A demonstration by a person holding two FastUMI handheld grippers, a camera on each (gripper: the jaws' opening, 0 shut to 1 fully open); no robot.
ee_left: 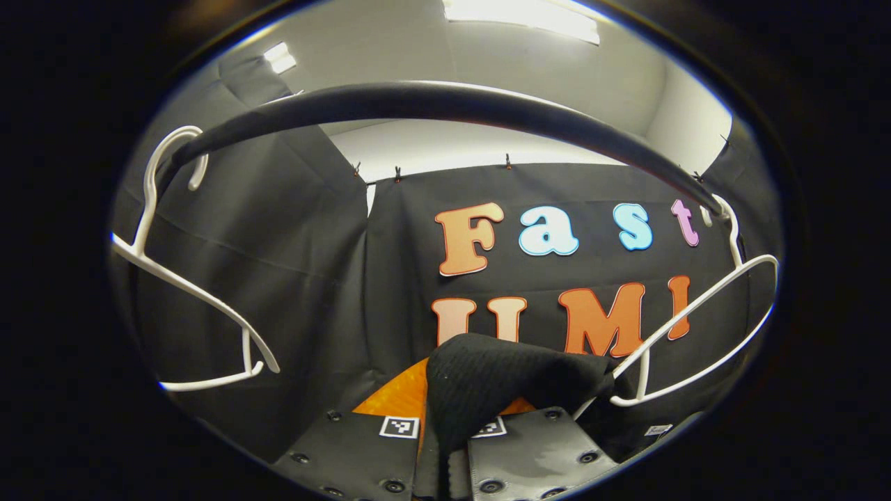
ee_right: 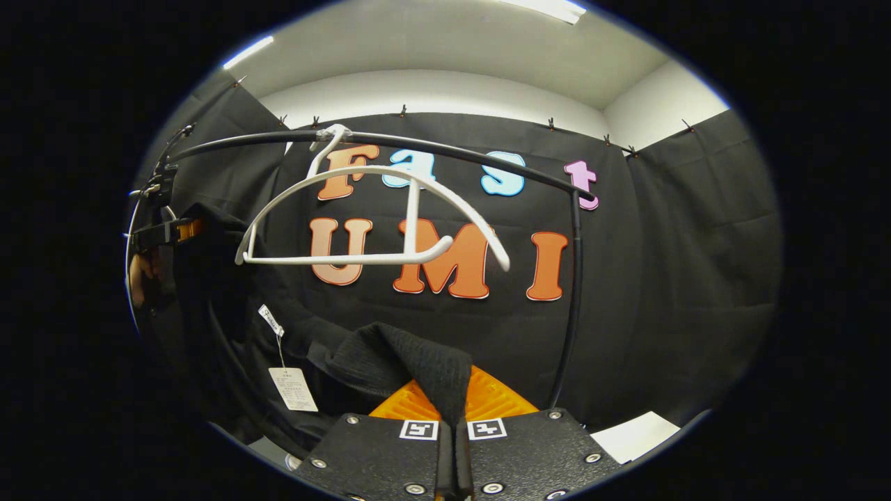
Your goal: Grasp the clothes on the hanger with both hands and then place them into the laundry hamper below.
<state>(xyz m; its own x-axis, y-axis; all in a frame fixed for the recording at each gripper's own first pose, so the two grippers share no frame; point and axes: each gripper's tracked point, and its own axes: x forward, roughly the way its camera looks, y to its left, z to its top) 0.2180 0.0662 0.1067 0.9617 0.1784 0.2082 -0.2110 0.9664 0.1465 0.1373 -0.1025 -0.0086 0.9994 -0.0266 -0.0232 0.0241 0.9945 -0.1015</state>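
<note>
In the left gripper view, the left tool point(ee_left: 445, 445) pinches a fold of black ribbed knit garment point(ee_left: 501, 383) between its two fingers; the cloth bunches up just above the fingertips and drapes off to the right. Beyond it, a thick black clothes rail point(ee_left: 431, 104) arcs across the top. A white plastic hanger point(ee_left: 188, 292) hangs from the rail at the far left, and another white plastic hanger point(ee_left: 696, 334) at the right, close to the garment's trailing edge.

In the right gripper view, the right tool point(ee_right: 456, 445) is likewise pressed together on the same black knit garment point(ee_right: 404, 362), which rises from between the fingers and stretches left and down, carrying a white paper tag point(ee_right: 292, 388). Above it, a bare white hanger point(ee_right: 376, 216) hangs tilted from the black rail point(ee_right: 452, 149). At the far left edge, the other gripper point(ee_right: 163, 229) sits by the dark cloth.
</note>
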